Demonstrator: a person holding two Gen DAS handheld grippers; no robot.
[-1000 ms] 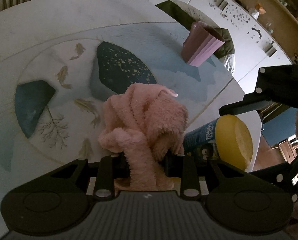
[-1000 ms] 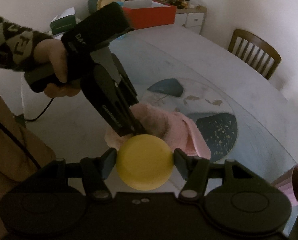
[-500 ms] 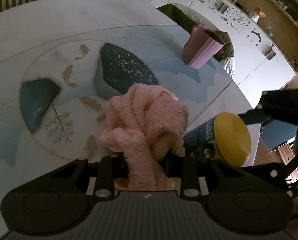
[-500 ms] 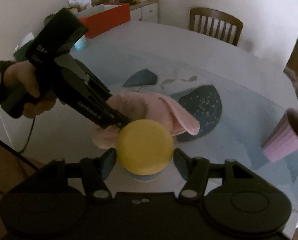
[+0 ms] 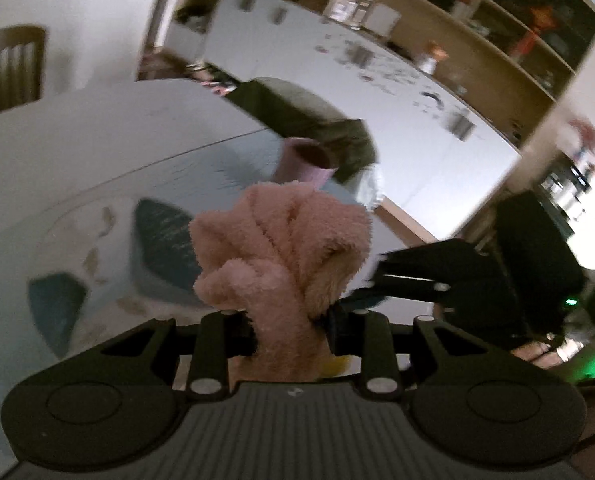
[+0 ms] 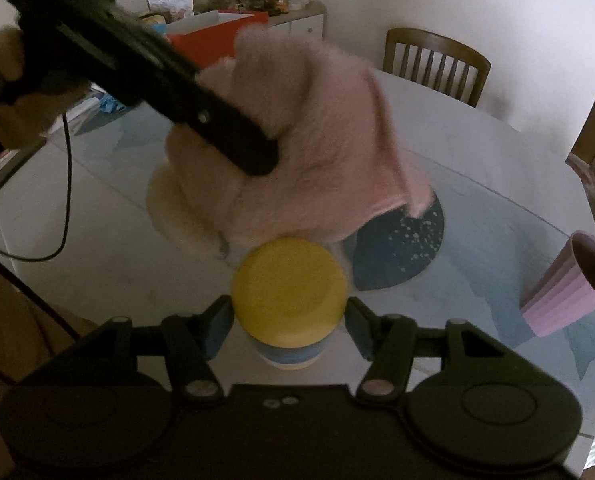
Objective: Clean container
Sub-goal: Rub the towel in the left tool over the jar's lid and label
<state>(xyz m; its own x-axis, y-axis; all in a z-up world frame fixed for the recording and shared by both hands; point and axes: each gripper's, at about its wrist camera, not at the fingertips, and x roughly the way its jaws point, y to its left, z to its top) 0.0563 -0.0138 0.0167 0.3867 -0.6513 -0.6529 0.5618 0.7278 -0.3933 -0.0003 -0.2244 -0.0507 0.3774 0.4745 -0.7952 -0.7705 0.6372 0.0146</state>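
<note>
Round and pale, the table [image 6: 477,148] carries a smooth printed mat [image 6: 469,240] in soft blue, with a dark teal speckled patch and small fish shapes. Slatted wooden chairs [image 6: 437,64] stand at its far edge, and in the left wrist view, which is blurred, white cabinets and open wooden shelves [image 5: 497,40] fill the background.

At the right side of the mat stands a ribbed lilac cup [image 6: 569,288], tapered and open at the top, well apart from the grippers.

The left gripper [image 5: 289,326] has its black fingers closed onto a fluffy pink cloth [image 5: 285,248], a thick terry bunch that folds up in soft ridges between them. From the right wrist view the same cloth [image 6: 309,140] hangs as a loose mass just above and behind the container, and a hand [image 6: 21,92] holds the left gripper's dark handle, from which a thin black cable trails.

The container [image 6: 289,288] is a cylinder with a smooth, round, matte yellow lid and a pale body with a blue band; it stands upright on the table near the edge. The right gripper [image 6: 289,324] is clamped on it, its blue-padded fingers [image 6: 219,326] pressing the body on either side just below the lid.
</note>
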